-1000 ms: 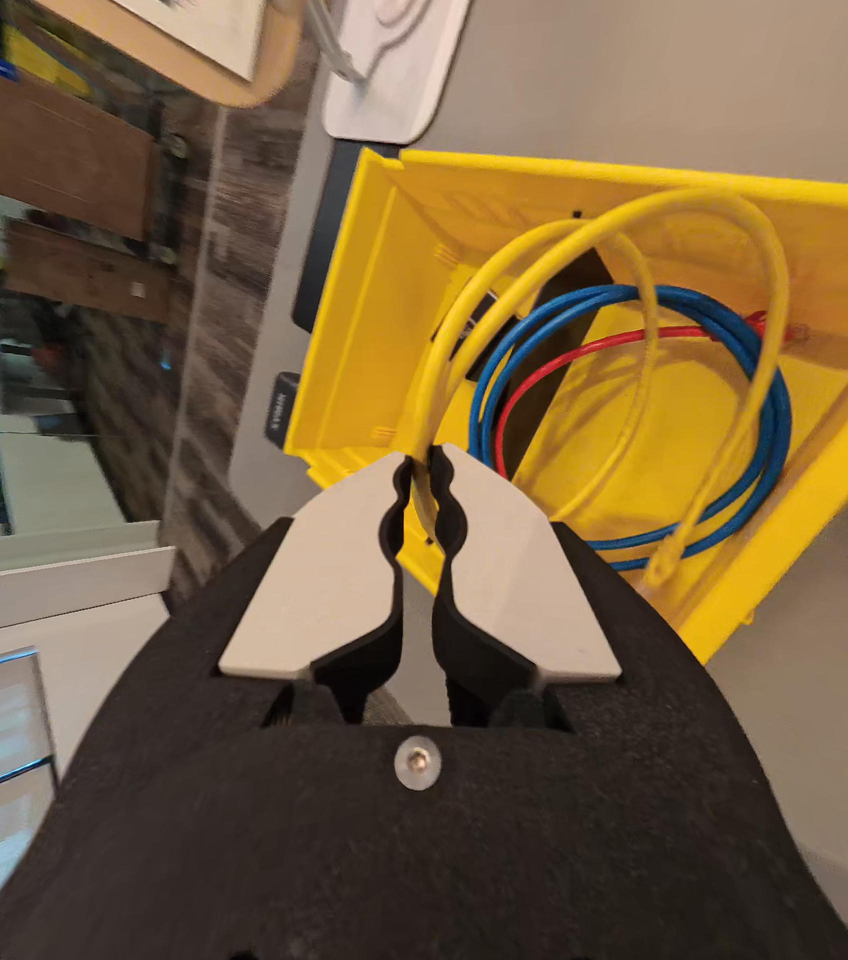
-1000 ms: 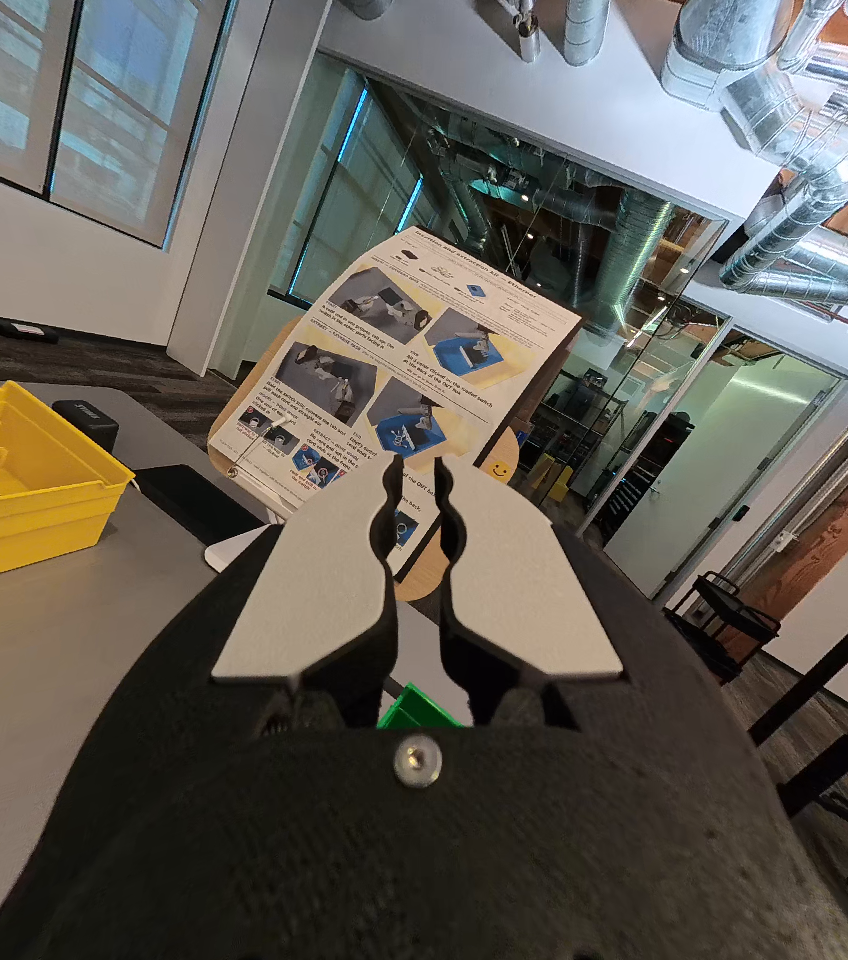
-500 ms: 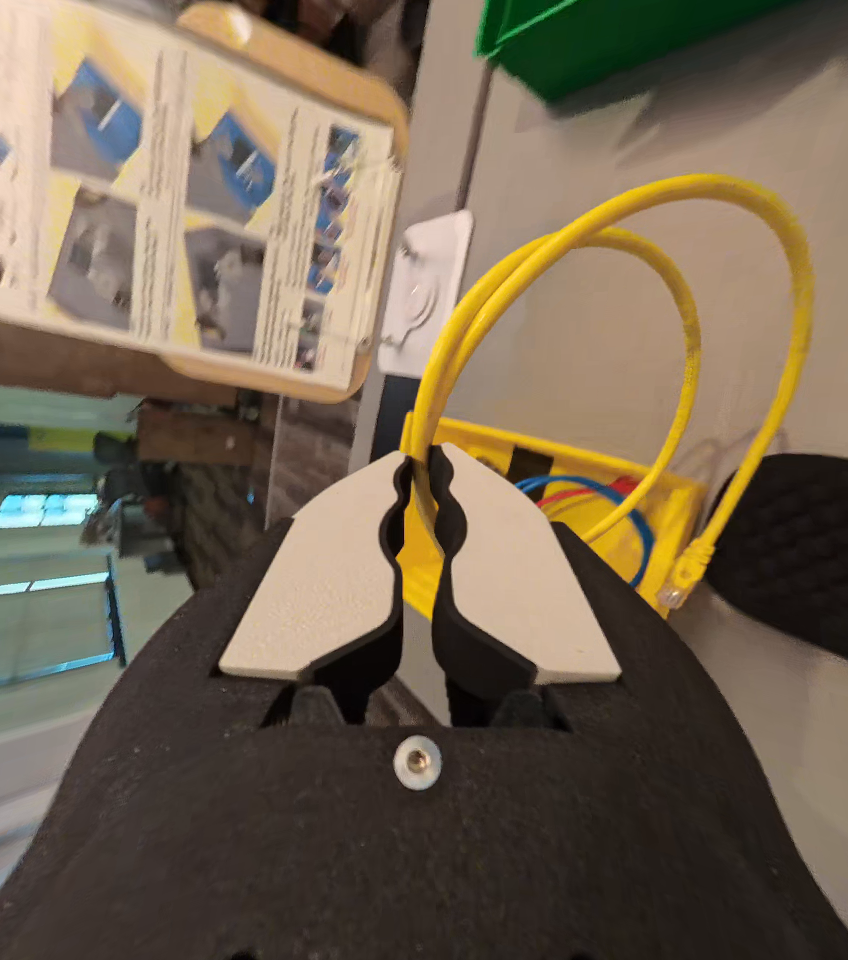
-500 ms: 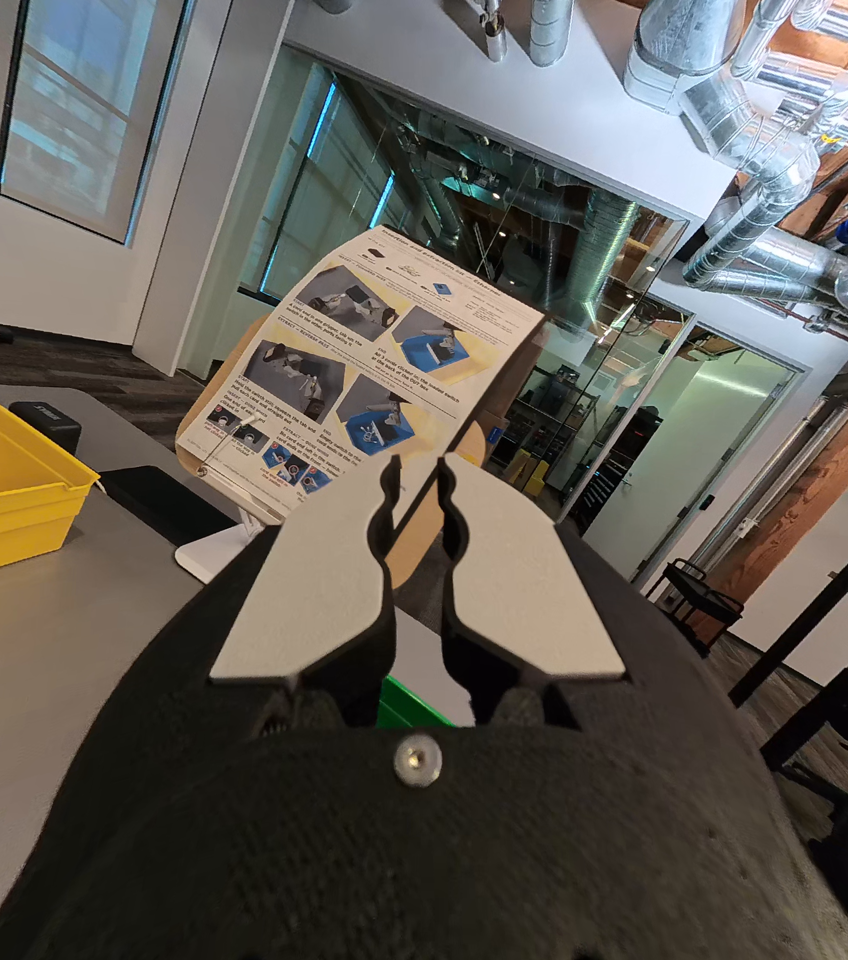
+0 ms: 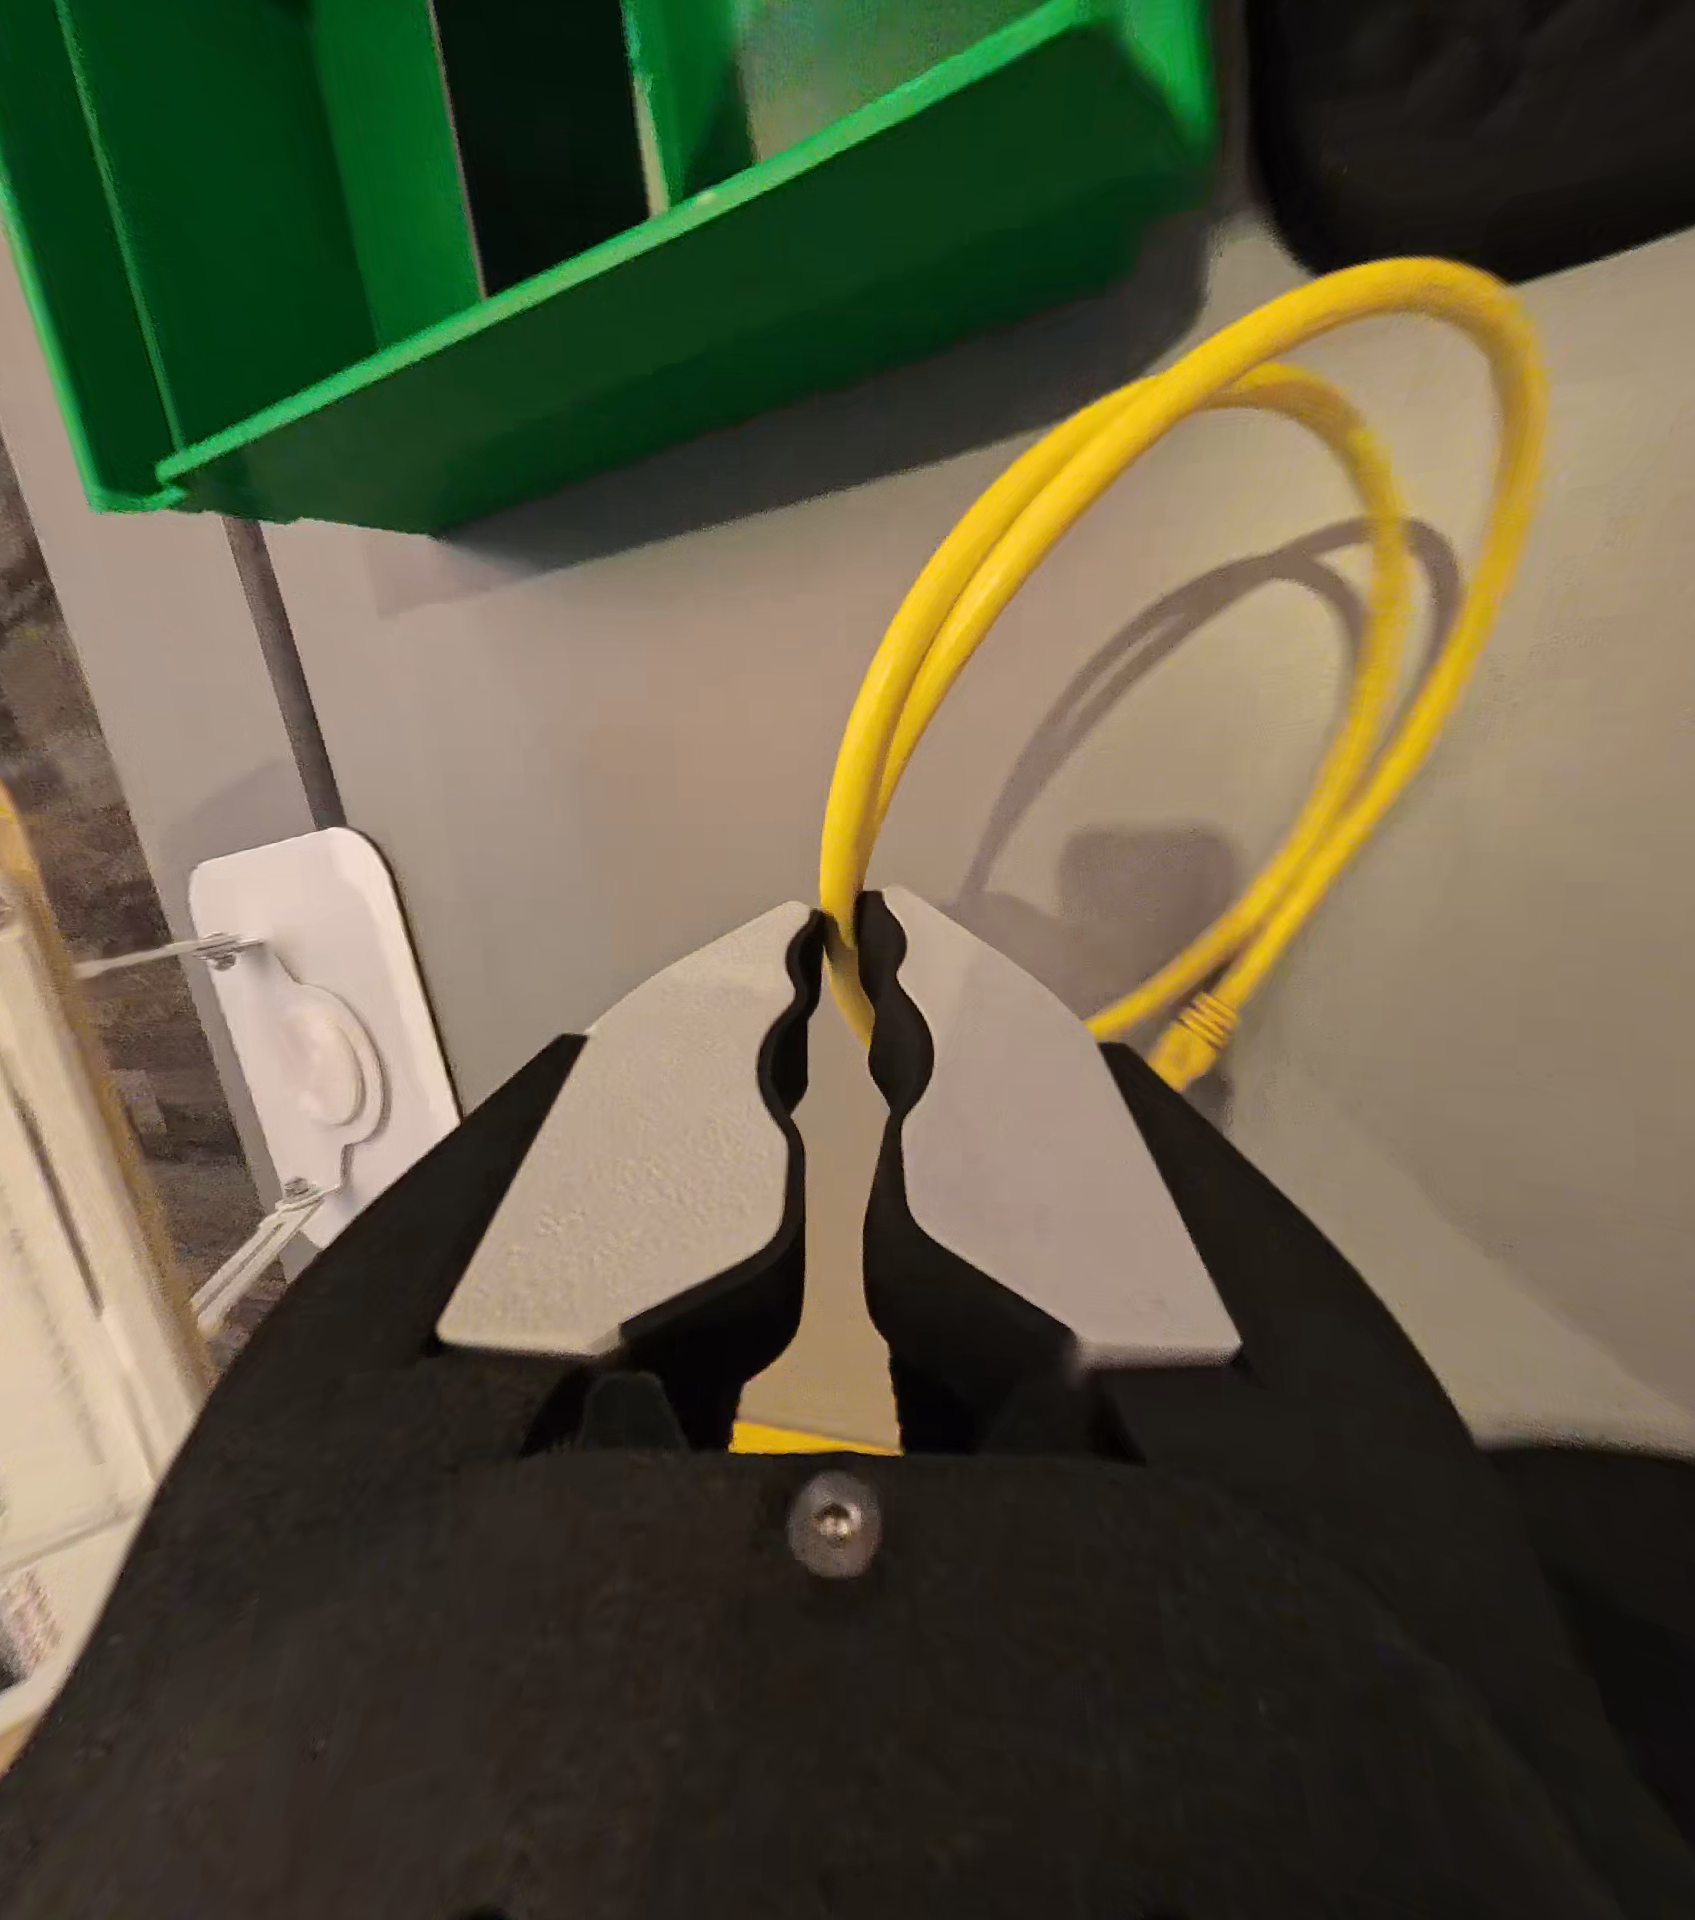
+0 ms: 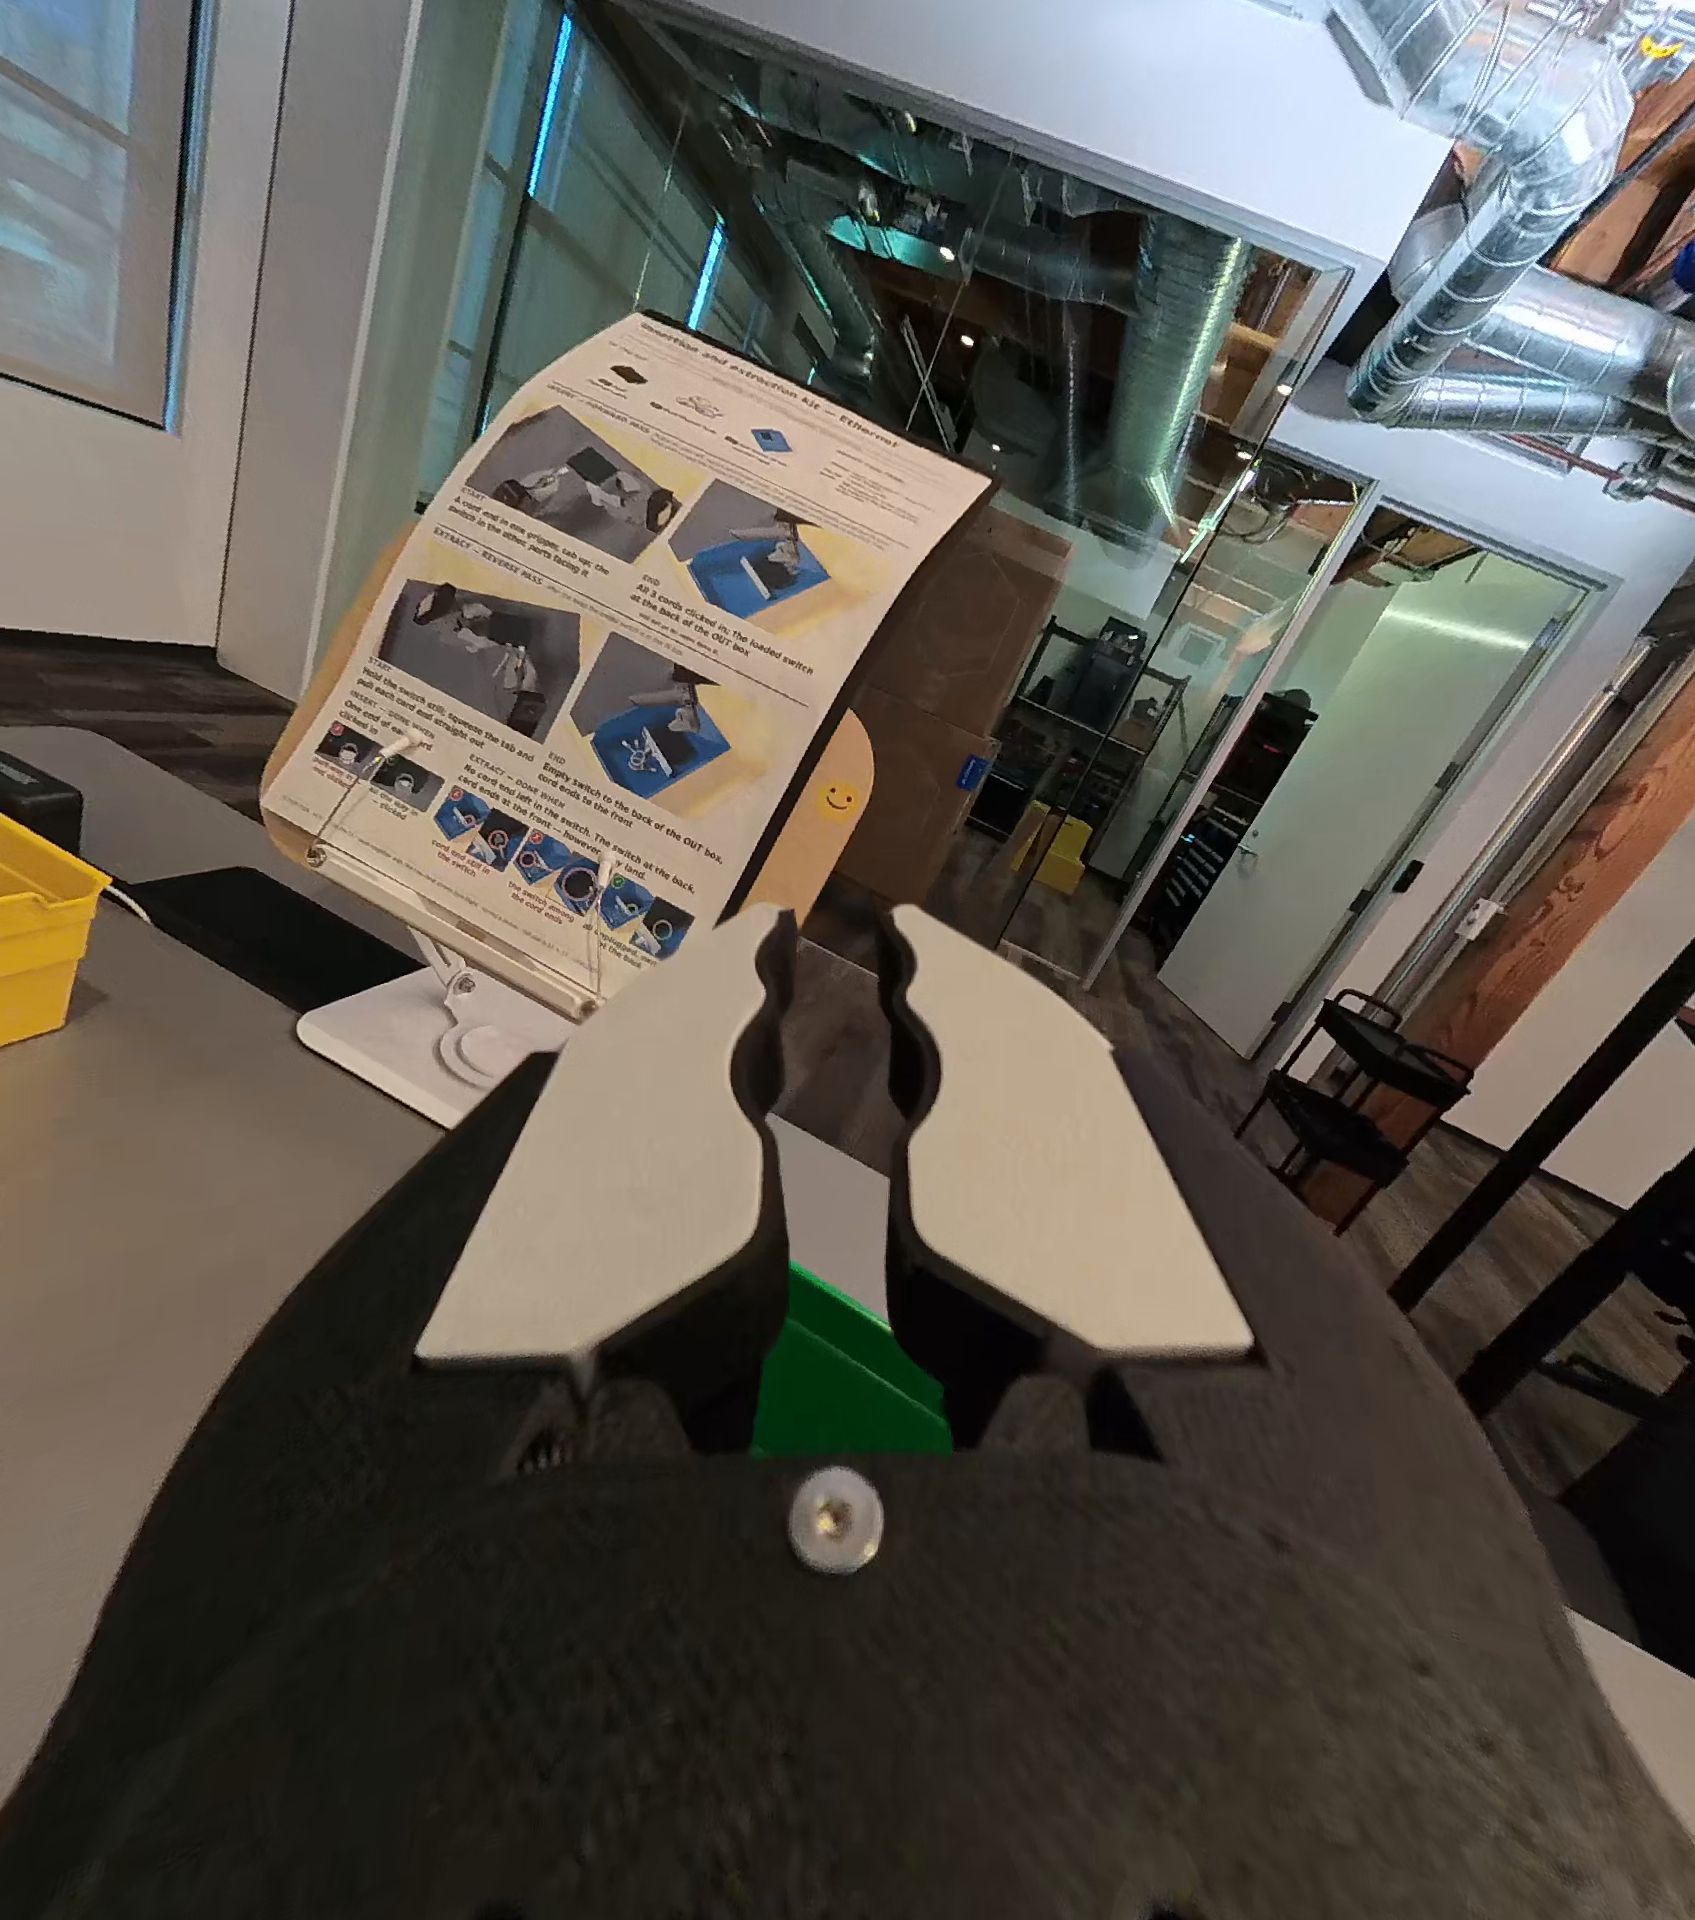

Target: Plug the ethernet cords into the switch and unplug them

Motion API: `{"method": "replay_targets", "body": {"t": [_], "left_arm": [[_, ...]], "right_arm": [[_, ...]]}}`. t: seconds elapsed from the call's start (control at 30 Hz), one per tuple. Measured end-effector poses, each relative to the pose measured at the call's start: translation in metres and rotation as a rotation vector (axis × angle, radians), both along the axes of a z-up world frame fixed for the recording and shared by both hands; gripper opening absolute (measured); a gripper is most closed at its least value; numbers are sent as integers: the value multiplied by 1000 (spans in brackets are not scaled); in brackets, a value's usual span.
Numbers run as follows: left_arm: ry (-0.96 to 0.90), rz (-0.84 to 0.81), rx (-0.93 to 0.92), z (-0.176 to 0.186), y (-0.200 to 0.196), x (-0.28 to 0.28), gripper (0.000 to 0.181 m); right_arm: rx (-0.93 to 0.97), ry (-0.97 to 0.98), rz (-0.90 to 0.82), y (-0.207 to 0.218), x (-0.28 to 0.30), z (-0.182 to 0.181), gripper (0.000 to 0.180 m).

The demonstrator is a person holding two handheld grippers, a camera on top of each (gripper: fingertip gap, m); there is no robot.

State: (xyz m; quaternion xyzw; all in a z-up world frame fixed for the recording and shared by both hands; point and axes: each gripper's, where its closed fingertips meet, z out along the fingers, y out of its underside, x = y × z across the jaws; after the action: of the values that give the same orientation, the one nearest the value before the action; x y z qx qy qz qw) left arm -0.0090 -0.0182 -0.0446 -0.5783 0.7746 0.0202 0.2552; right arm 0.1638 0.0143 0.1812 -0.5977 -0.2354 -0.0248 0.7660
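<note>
Left tongs (image 5: 841, 920) pinch the looped yellow ethernet cord (image 5: 1331, 582) mid-length, above the grey worktop (image 5: 614, 675), near the green plastic bin (image 5: 614, 343). Right tongs (image 6: 835, 935) stand slightly spread, empty. No switch visible. Risk: the dangling moulded yellow plug (image 5: 1198, 1029) swings and snags, being unsupported.

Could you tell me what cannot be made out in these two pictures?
- Switch: in neither view.
- Yellow cord: its second plug, left wrist view, hidden behind the left tool.
- Green bin: contents, cut off by the top edge.
- Right tool: holds nothing; the table below hidden by its body.
</note>
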Motion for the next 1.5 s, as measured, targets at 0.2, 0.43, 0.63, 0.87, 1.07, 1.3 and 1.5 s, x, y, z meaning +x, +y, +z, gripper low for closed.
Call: {"method": "replay_targets", "body": {"t": [0.2, 0.43, 0.63, 0.87, 1.07, 1.3, 1.5], "left_arm": [[139, 125, -169, -68, 43, 3, 6], [33, 202, -213, -97, 54, 9, 22], [-399, 353, -251, -27, 33, -12, 28], [-660, 648, 291, 63, -7, -206, 21], [-342, 813, 291, 33, 39, -338, 18], [-257, 683, 44, -20, 72, -331, 23], [-234, 664, -17, -28, 77, -329, 15]], "right_arm": [[-35, -40, -12, 7, -2, -11, 17], [-105, -89, -59, 23, 3, -32, 20], [-117, -65, -51, 26, 5, -35, 22], [-124, -109, -41, 32, -9, -37, 23], [-137, -159, -32, 33, -26, -42, 24], [-125, -136, -4, 28, -27, -38, 24], [-134, -125, 7, 29, -26, -41, 24]]}}
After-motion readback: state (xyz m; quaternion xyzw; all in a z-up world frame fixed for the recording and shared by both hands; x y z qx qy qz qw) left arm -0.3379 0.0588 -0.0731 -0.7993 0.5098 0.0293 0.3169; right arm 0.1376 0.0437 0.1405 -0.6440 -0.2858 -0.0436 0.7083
